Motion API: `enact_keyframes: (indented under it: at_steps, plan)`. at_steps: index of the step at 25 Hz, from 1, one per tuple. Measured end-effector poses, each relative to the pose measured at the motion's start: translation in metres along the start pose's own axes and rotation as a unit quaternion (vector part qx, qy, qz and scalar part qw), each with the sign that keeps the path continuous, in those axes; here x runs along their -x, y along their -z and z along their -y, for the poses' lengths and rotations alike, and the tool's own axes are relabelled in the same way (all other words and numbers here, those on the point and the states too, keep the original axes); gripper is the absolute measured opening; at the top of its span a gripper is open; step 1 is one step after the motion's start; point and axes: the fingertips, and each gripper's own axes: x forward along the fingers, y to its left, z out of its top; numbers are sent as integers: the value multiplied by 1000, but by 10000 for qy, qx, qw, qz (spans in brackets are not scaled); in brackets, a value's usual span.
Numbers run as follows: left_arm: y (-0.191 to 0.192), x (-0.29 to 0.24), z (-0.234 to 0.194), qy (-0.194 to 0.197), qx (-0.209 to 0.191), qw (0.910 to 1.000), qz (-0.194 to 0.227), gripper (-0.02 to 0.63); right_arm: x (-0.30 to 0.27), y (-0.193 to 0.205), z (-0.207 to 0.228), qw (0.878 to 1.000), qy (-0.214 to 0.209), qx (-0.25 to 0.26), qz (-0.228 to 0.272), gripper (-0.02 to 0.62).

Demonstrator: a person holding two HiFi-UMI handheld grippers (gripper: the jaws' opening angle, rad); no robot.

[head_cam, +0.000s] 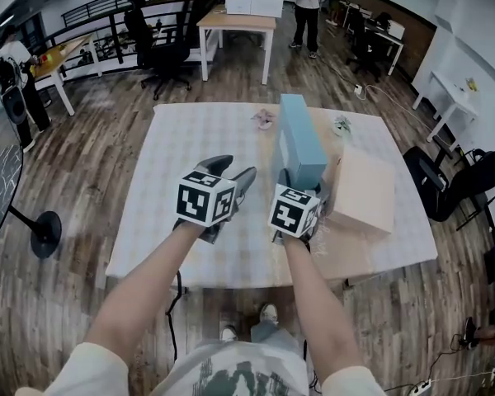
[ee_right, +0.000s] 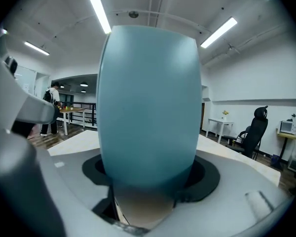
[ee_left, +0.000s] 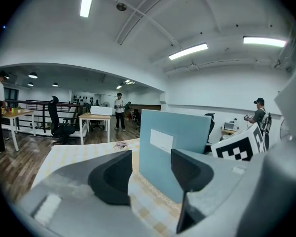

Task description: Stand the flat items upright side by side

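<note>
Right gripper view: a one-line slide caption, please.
Right gripper holds the upright blue box between its fingers, filling the view.

The blue box (head_cam: 301, 143) is smooth, matt card with a white paper label (ee_left: 161, 140); the tan box (head_cam: 365, 190) is matt card too. Checked cloth (head_cam: 198, 139) covers the bench. Left claw (ee_left: 150, 177) and right claw (ee_right: 150, 177) are matt grey plastic with dull dark pads.

Black office chair (head_cam: 163, 53), wooden table (head_cam: 231, 21) with white boxes (head_cam: 254, 5), standing person (head_cam: 307, 13)
</note>
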Motion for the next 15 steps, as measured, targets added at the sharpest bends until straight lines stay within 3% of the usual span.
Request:
enact_keyframes:
  at_steps: [5, 15]
  plan:
    - [5, 5, 4, 93, -53, 9999, -37, 255, 3, -2, -5, 9998, -175, -36, 89, 329]
    - [19, 7, 23, 261, -91, 9995, -120, 253, 19, 5, -13, 9970, -766, 94, 9, 402]
